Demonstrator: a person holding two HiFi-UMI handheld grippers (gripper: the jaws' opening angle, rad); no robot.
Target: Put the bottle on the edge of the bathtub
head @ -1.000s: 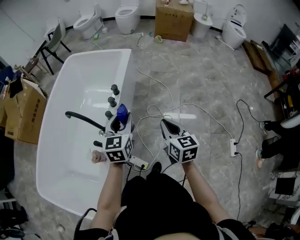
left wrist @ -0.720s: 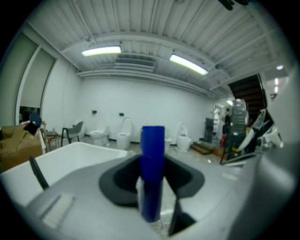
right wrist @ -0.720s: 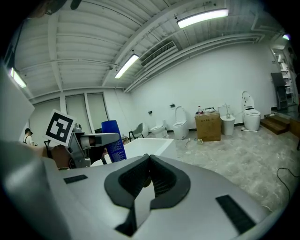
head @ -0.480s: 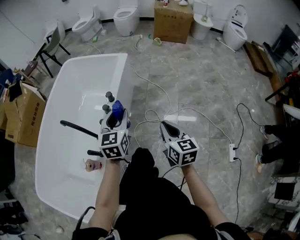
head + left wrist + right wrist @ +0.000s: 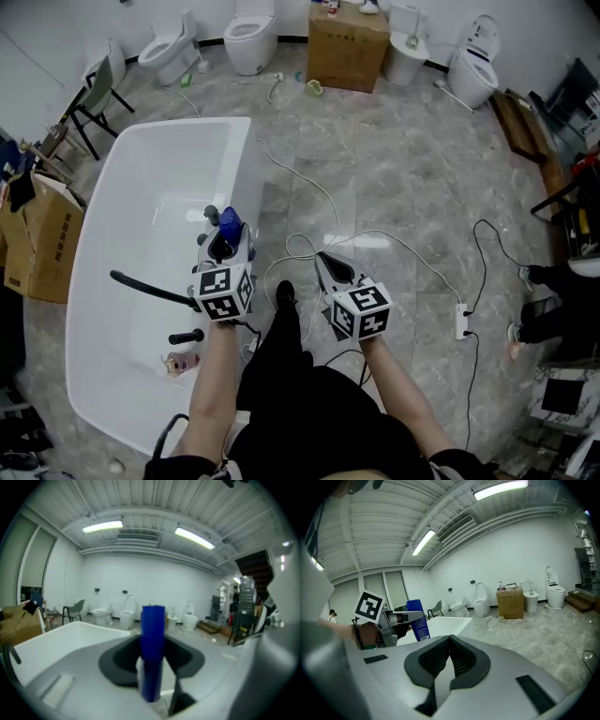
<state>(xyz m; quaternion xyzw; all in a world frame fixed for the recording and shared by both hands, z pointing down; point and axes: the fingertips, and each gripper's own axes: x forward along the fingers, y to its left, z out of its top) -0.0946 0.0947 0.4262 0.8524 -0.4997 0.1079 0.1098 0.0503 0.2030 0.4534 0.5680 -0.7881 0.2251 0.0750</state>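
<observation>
The blue bottle (image 5: 230, 222) stands upright between the pads of my left gripper (image 5: 225, 246), which is shut on its body. It hangs over the right rim of the white bathtub (image 5: 244, 150), beside the black tap knobs (image 5: 211, 214). In the left gripper view the bottle (image 5: 152, 653) fills the middle, with the tub behind it. My right gripper (image 5: 333, 267) is shut and empty over the floor, right of the tub. From the right gripper view I see the bottle (image 5: 417, 619) in the left gripper (image 5: 401, 617).
A black spout (image 5: 141, 284) reaches over the tub, and a small pinkish thing (image 5: 180, 363) lies inside it. White cables (image 5: 319, 187) and a power strip (image 5: 461, 319) lie on the floor. Toilets and a cardboard box (image 5: 347, 37) stand at the back, and another box (image 5: 33, 244) at the left.
The person has stepped and the view has shifted. The left gripper still holds the bottle by the tap knobs at the tub's rim. The right gripper stays shut.
</observation>
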